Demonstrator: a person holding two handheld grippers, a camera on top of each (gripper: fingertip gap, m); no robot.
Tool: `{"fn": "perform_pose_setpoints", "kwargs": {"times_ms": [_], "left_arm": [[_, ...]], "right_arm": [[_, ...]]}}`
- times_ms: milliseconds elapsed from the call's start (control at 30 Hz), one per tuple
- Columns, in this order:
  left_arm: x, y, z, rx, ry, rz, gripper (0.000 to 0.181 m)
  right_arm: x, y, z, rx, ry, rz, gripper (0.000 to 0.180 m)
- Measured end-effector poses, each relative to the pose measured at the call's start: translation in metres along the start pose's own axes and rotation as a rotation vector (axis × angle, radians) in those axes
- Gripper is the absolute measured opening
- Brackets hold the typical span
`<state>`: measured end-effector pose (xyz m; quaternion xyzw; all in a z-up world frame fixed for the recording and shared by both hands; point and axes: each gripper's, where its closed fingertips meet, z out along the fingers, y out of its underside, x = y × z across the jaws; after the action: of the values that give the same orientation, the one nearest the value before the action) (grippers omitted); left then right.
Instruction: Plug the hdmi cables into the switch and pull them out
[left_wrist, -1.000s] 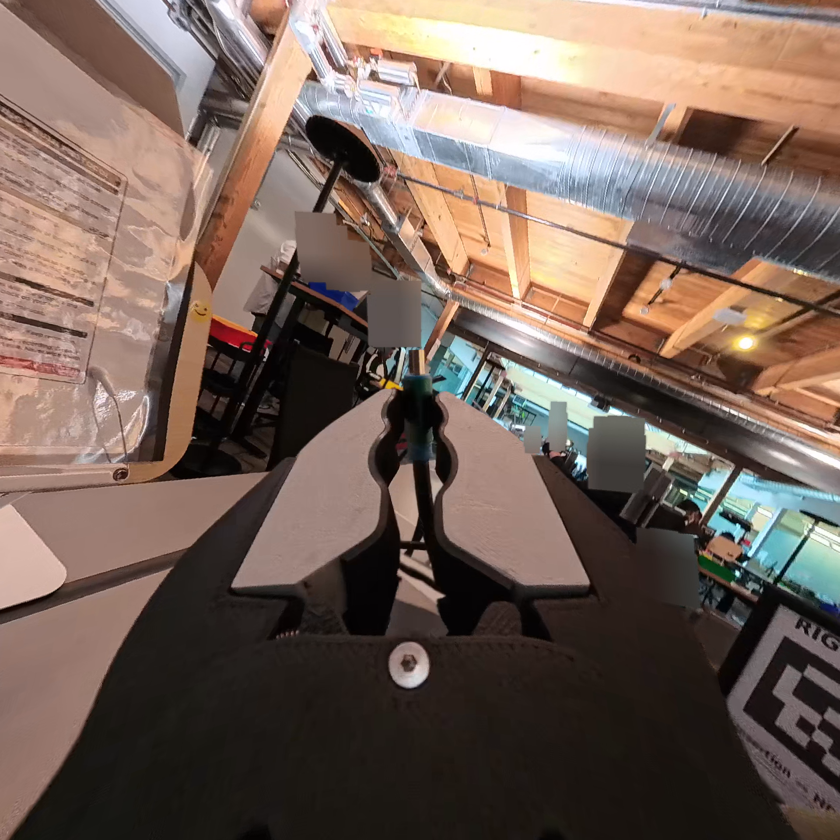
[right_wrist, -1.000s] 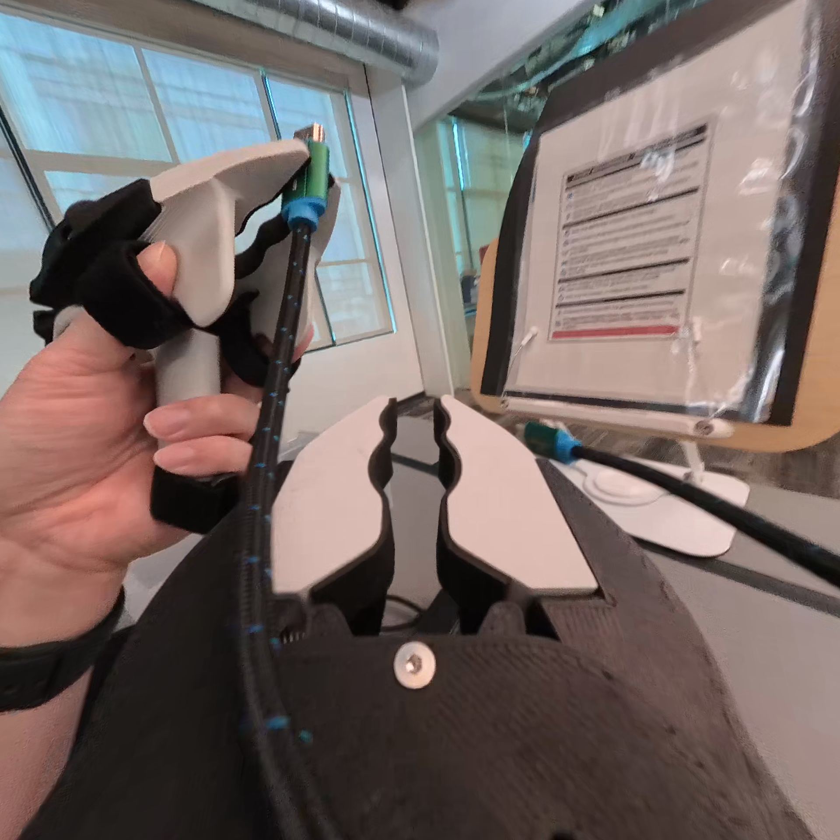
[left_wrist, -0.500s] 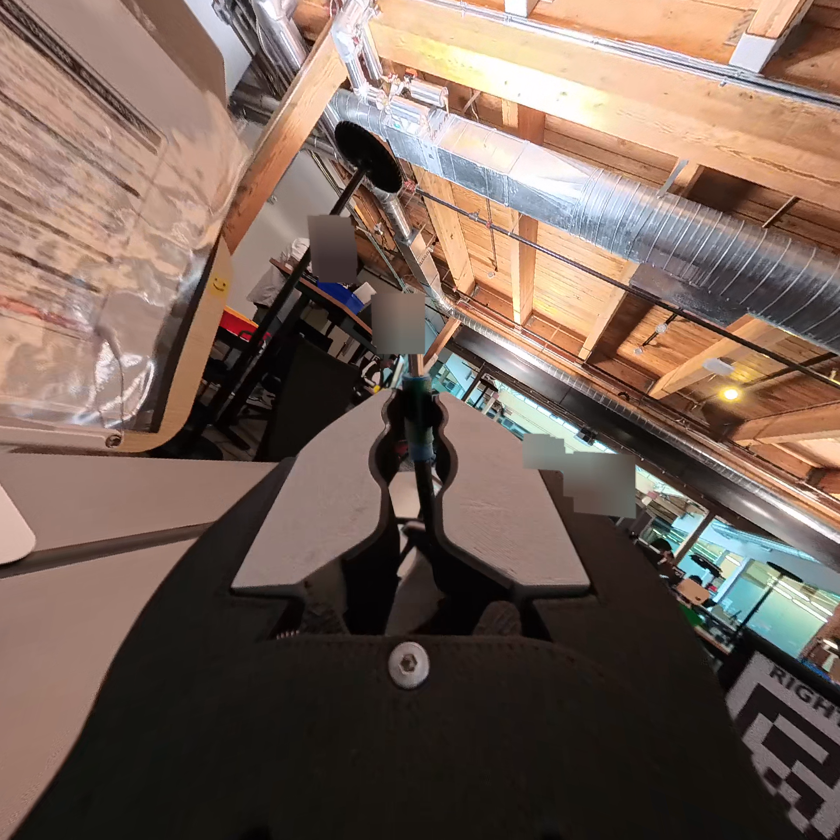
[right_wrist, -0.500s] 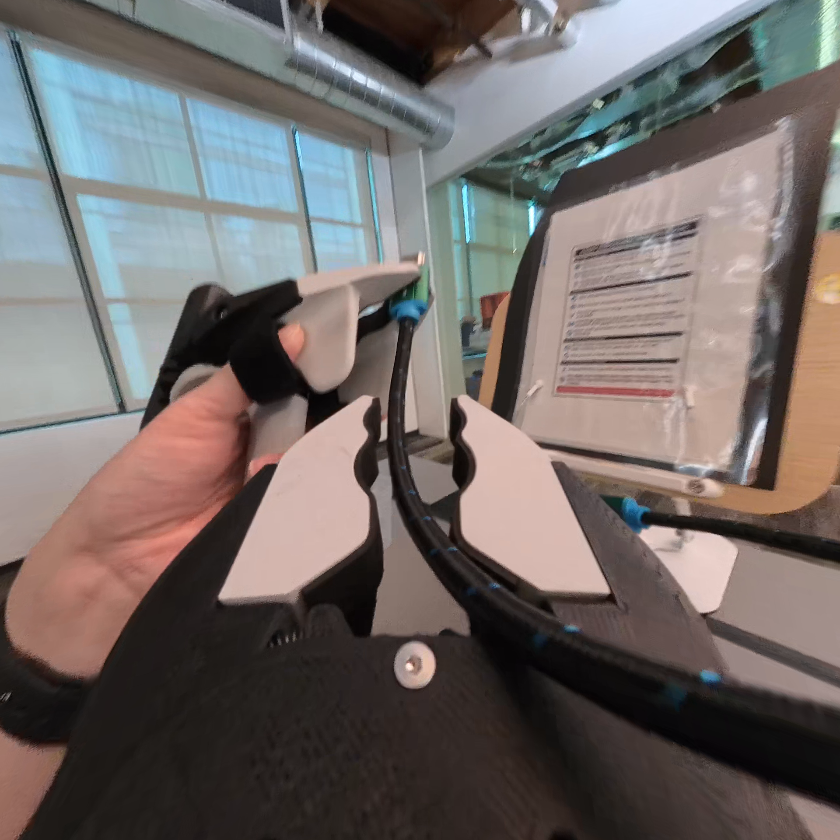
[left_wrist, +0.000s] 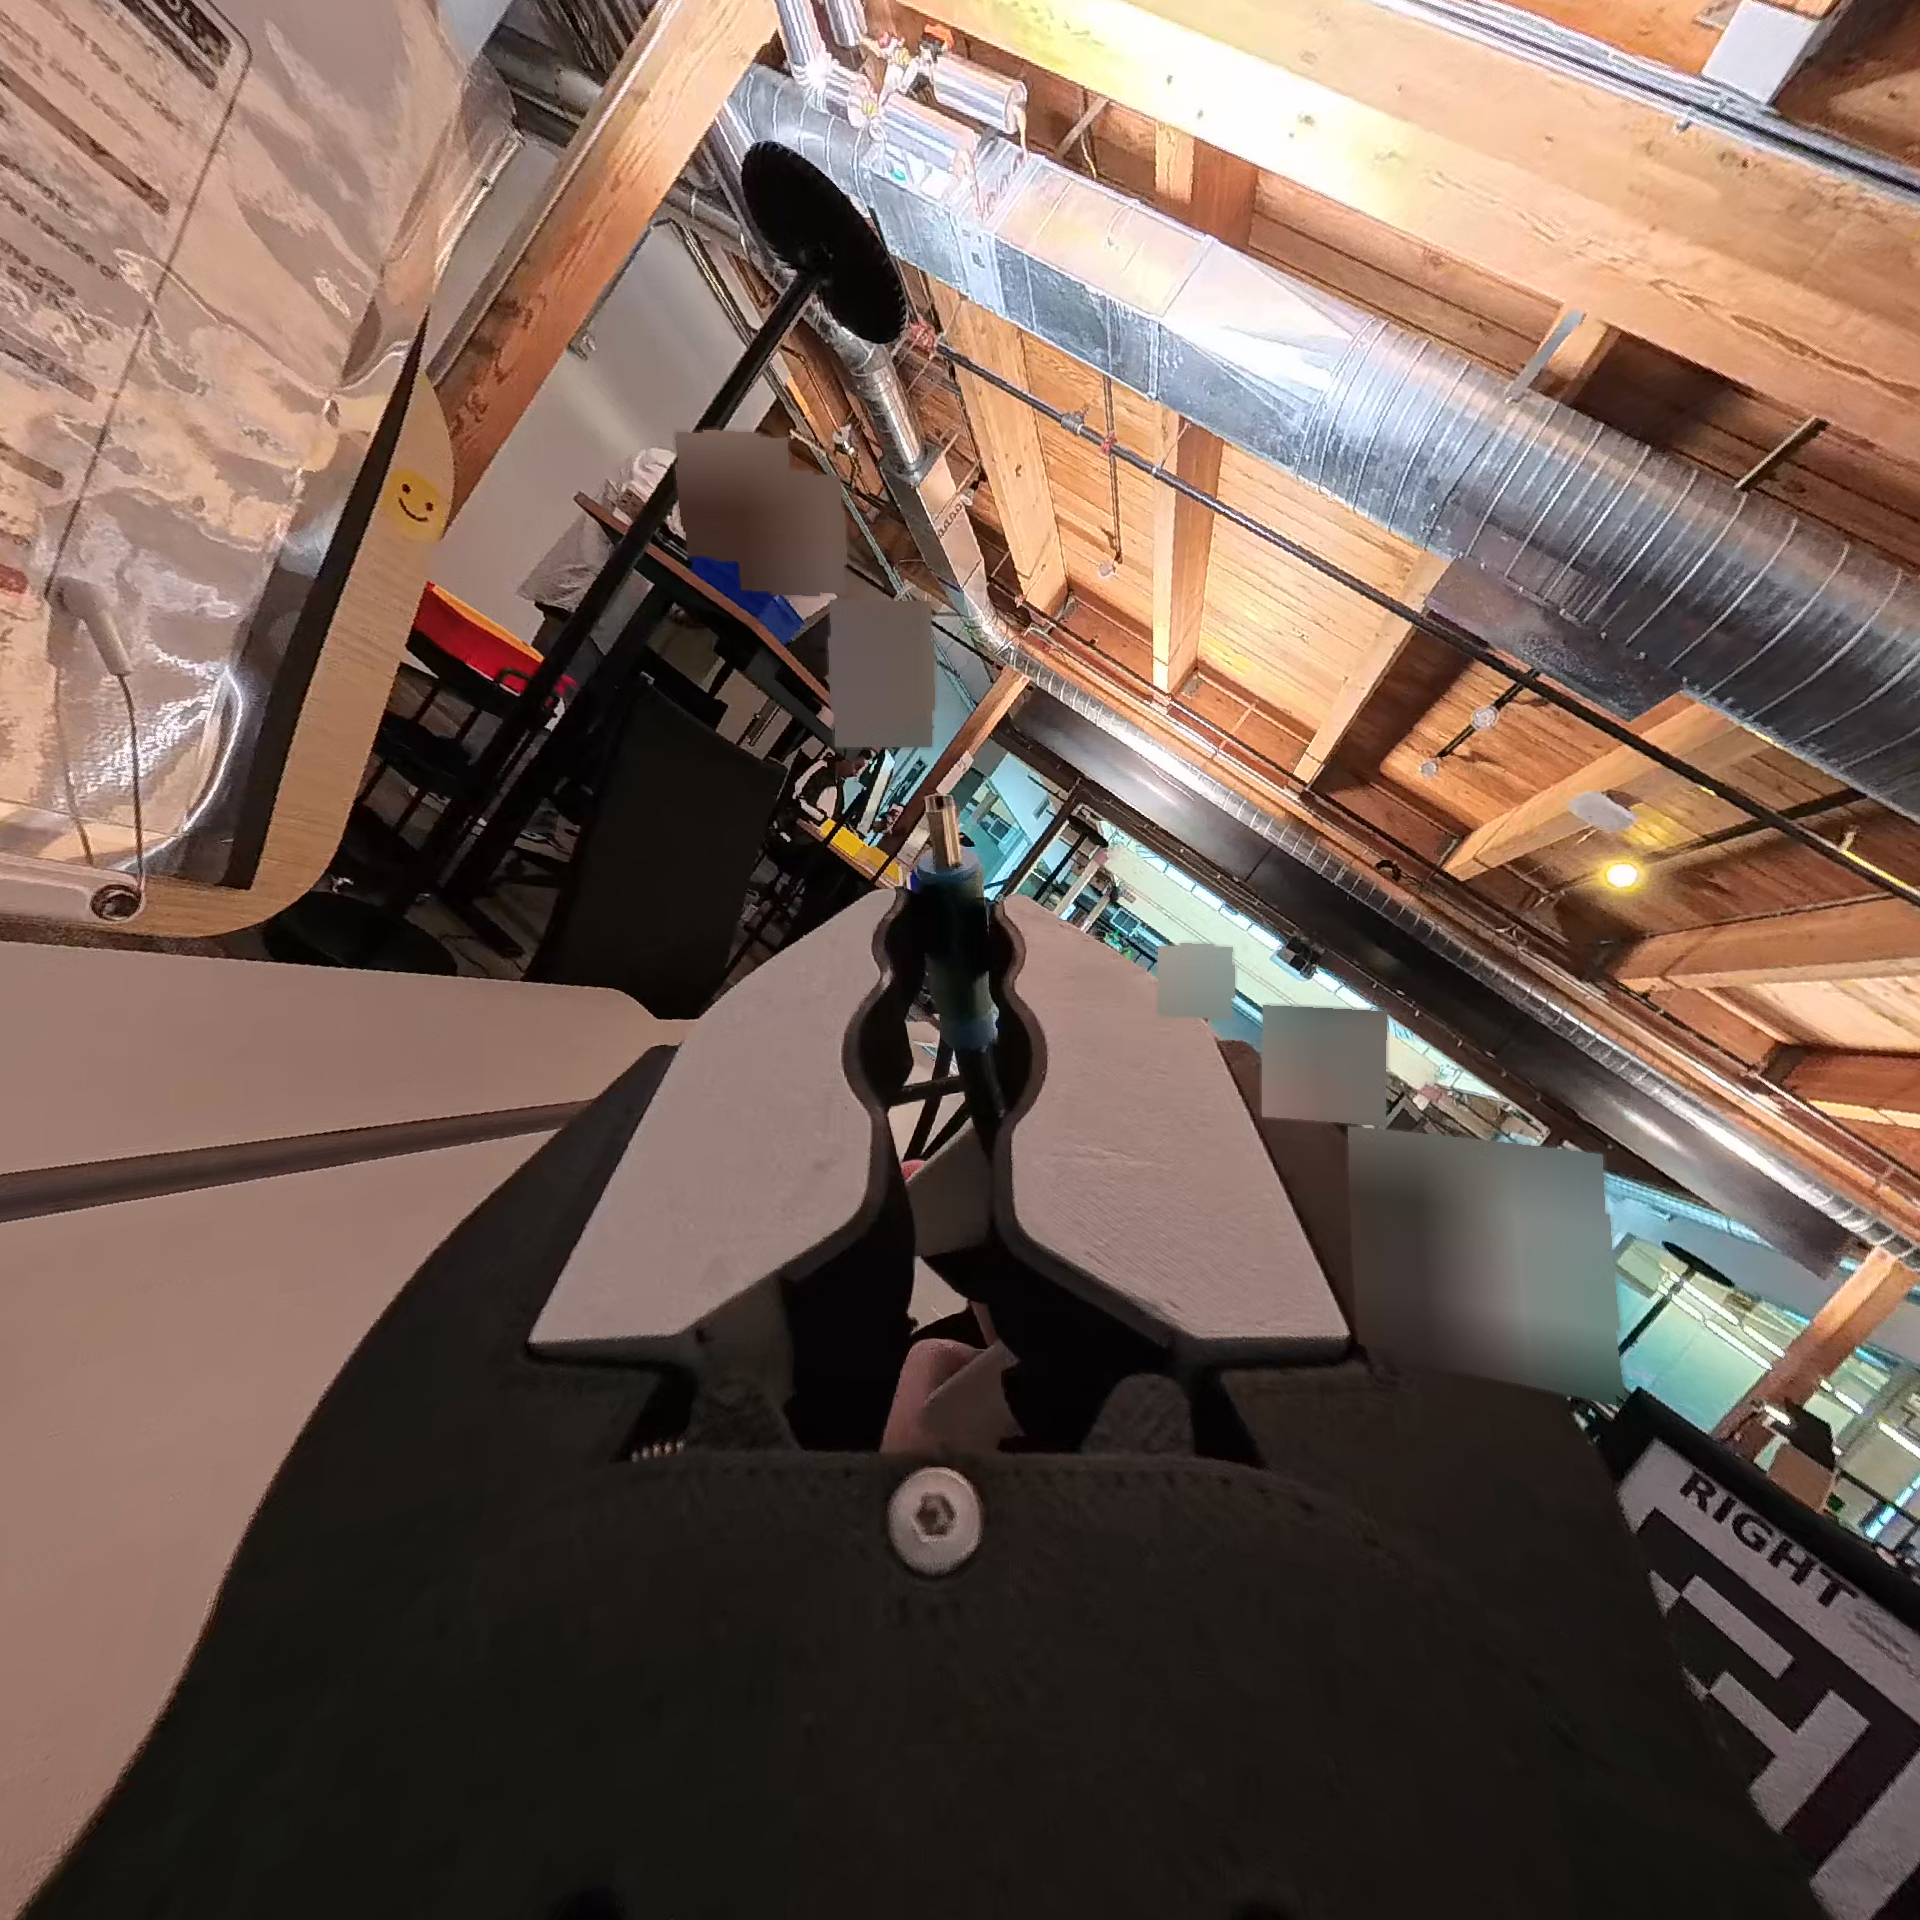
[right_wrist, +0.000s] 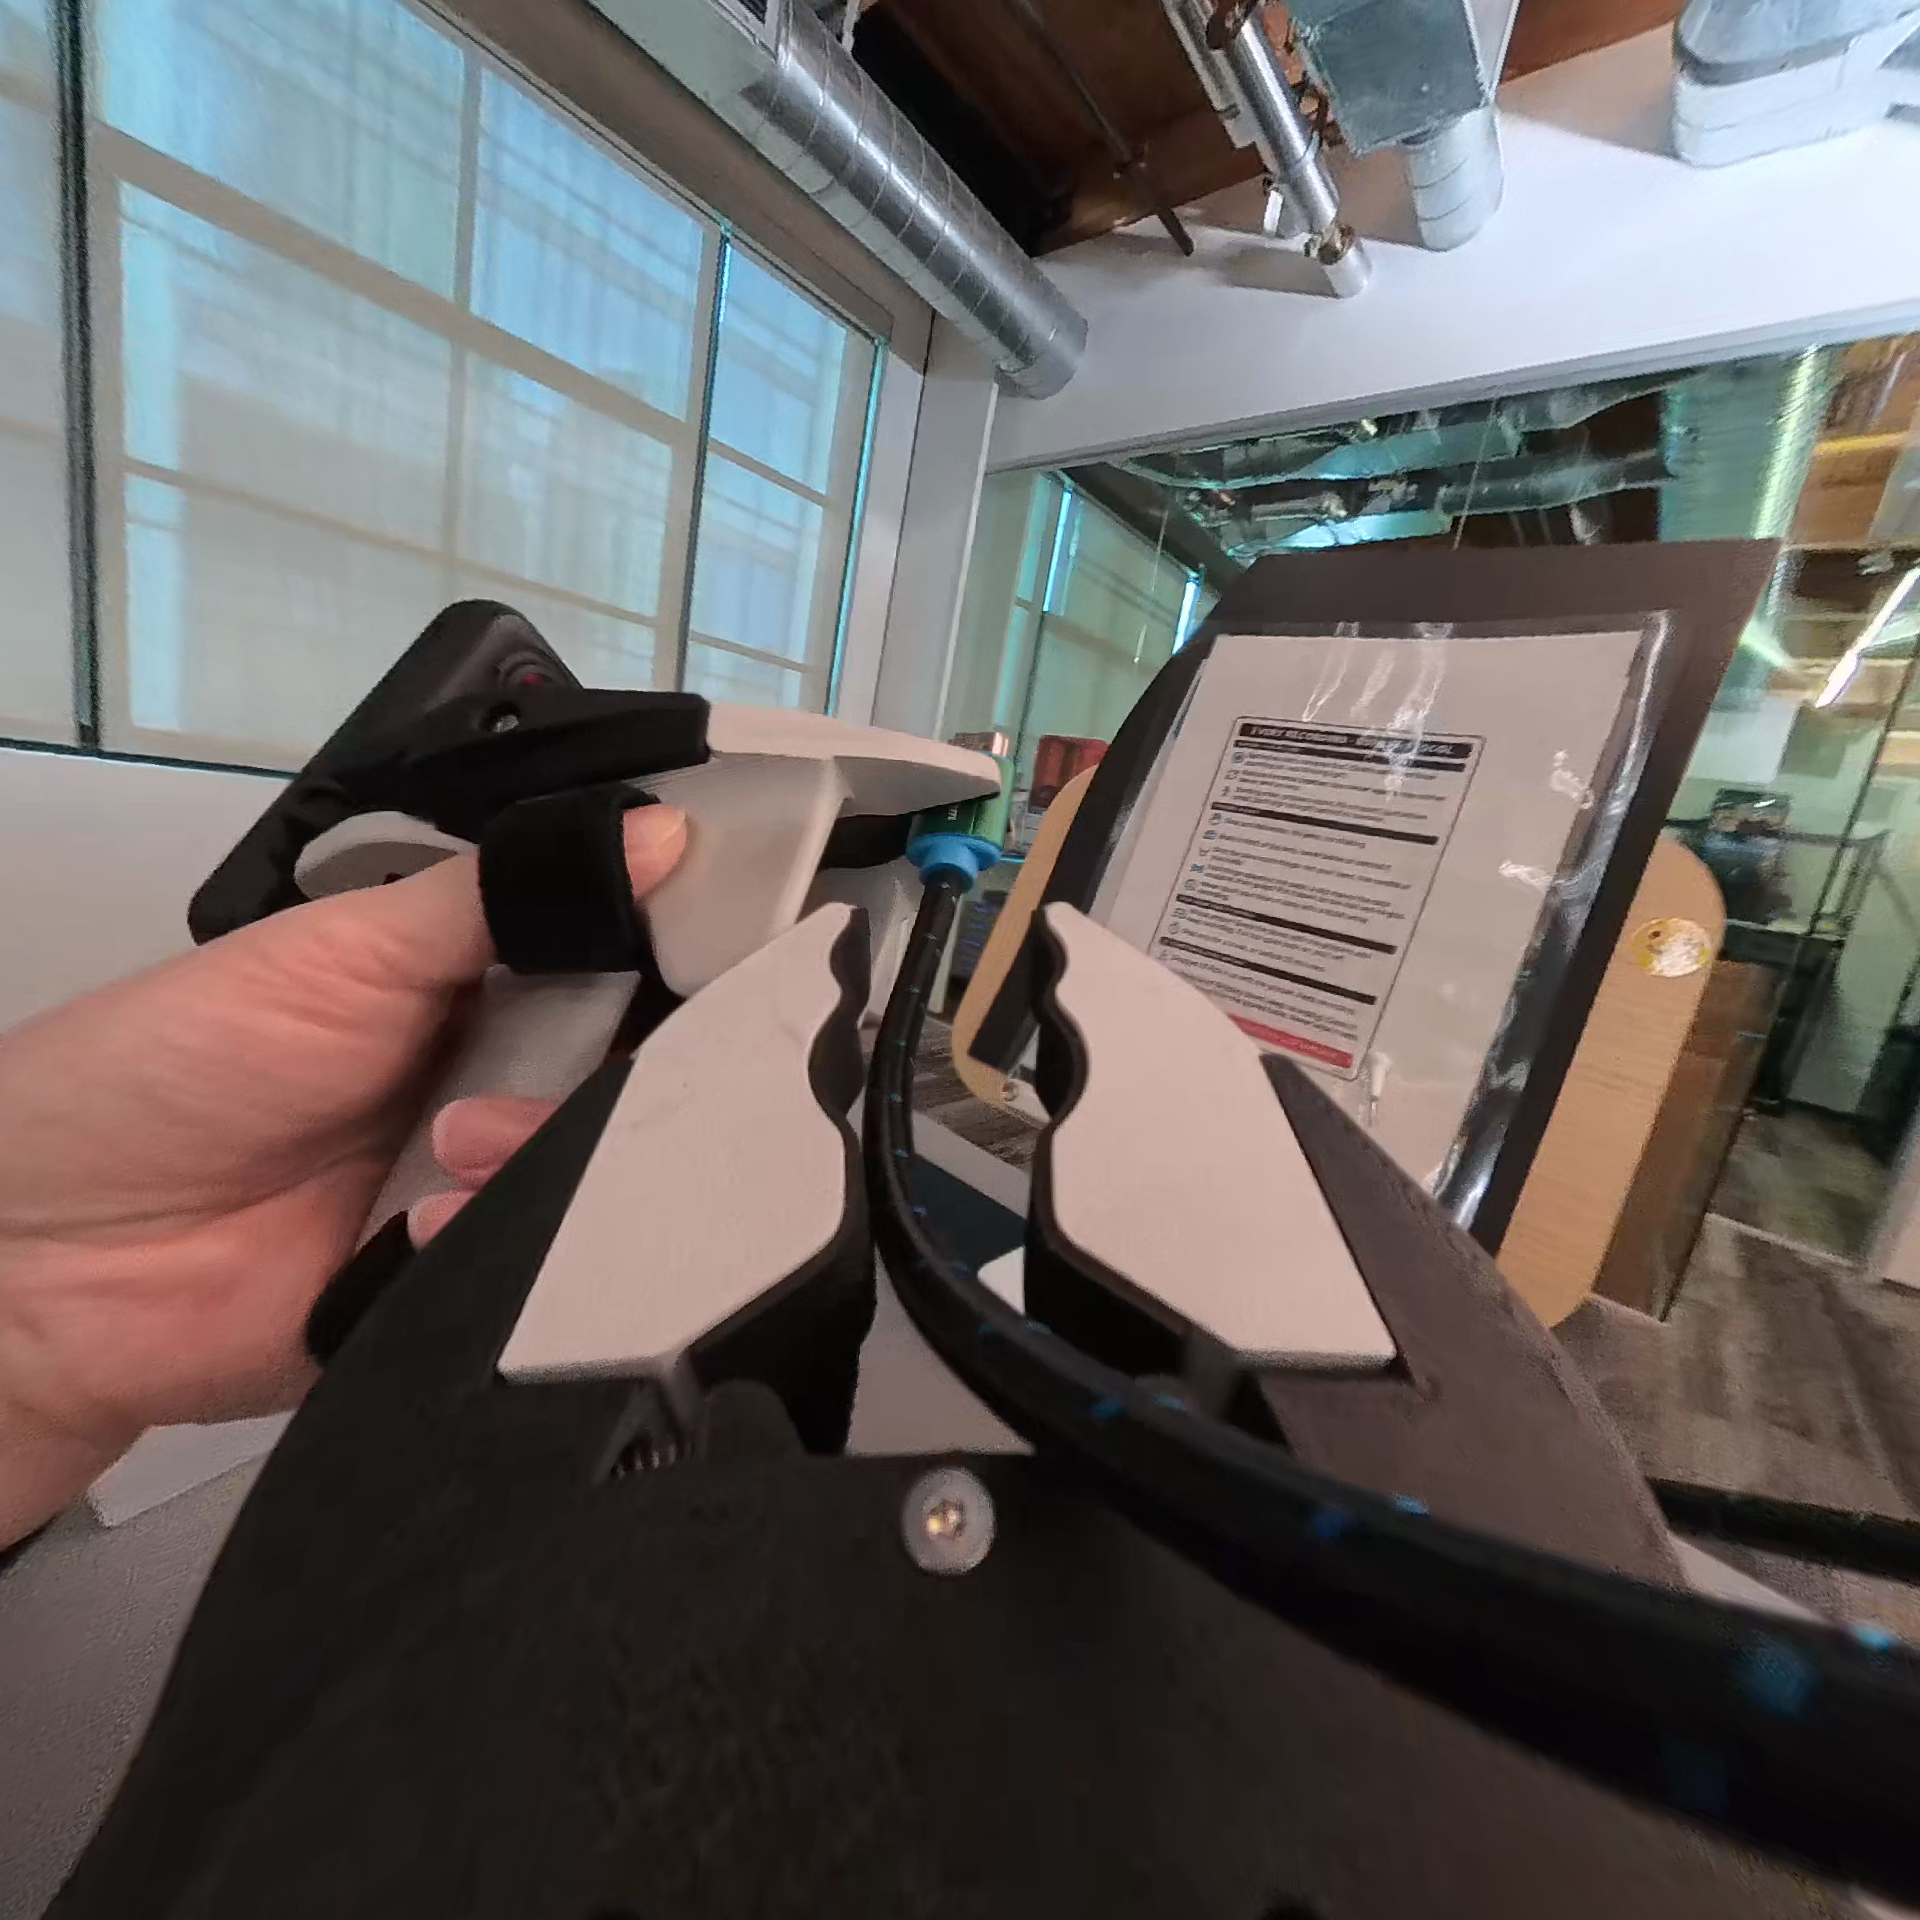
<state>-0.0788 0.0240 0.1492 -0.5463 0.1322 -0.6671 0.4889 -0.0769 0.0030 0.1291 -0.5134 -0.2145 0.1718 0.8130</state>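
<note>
My left gripper (left_wrist: 951, 920) points up at the ceiling and is shut on the HDMI cable's plug (left_wrist: 954, 961), a green body with blue collars and a gold tip sticking out past the fingertips. In the right wrist view a hand (right_wrist: 208, 1091) holds that left gripper (right_wrist: 971, 805) at the upper left, with the plug (right_wrist: 961, 831) in it. The black braided cable (right_wrist: 894, 1101) hangs from the plug and curves down between the fingers of my right gripper (right_wrist: 948, 920), which is open around it. The switch is not in view.
A wood-backed board with a laminated printed sheet (right_wrist: 1351, 883) stands behind the grey table (left_wrist: 260, 1299); it also shows in the left wrist view (left_wrist: 156, 416). A black-and-white coded tag (left_wrist: 1818, 1683) sits at the lower right. Windows, ducts and beams fill the background.
The right gripper has opened wider and moved so that the cable now runs between its fingers. The left gripper has tipped over towards level, still holding the plug. Both views have swung upward.
</note>
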Motion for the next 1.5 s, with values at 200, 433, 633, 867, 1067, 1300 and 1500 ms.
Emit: {"fn": "perform_pose_setpoints", "kwargs": {"times_ms": [200,433,633,867,1067,1300,1500], "left_arm": [[0.0,0.006,0.003,-0.004,0.02,-0.066,0.01],[-0.003,0.003,0.001,0.009,0.051,-0.149,0.011],[-0.003,0.014,0.006,-0.002,0.069,-0.22,0.011],[-0.007,0.025,0.011,0.001,0.068,-0.28,0.011],[-0.009,0.025,0.011,0.01,0.049,-0.271,0.011],[-0.008,0.027,0.011,0.006,0.053,-0.28,0.011],[-0.008,0.026,0.011,0.011,0.062,-0.29,0.01]], "right_arm": [[0.002,0.002,-0.005,0.043,0.043,-0.134,0.027],[0.0,0.012,-0.003,0.014,0.015,-0.143,0.025],[0.002,0.012,-0.006,0.035,0.086,-0.187,0.02],[0.01,0.01,-0.008,0.023,0.125,-0.209,0.014],[0.01,0.013,-0.008,0.012,0.12,-0.253,0.014],[0.01,0.011,-0.01,0.02,0.076,-0.258,0.014],[0.009,0.011,-0.01,0.014,0.072,-0.286,0.013]]}}
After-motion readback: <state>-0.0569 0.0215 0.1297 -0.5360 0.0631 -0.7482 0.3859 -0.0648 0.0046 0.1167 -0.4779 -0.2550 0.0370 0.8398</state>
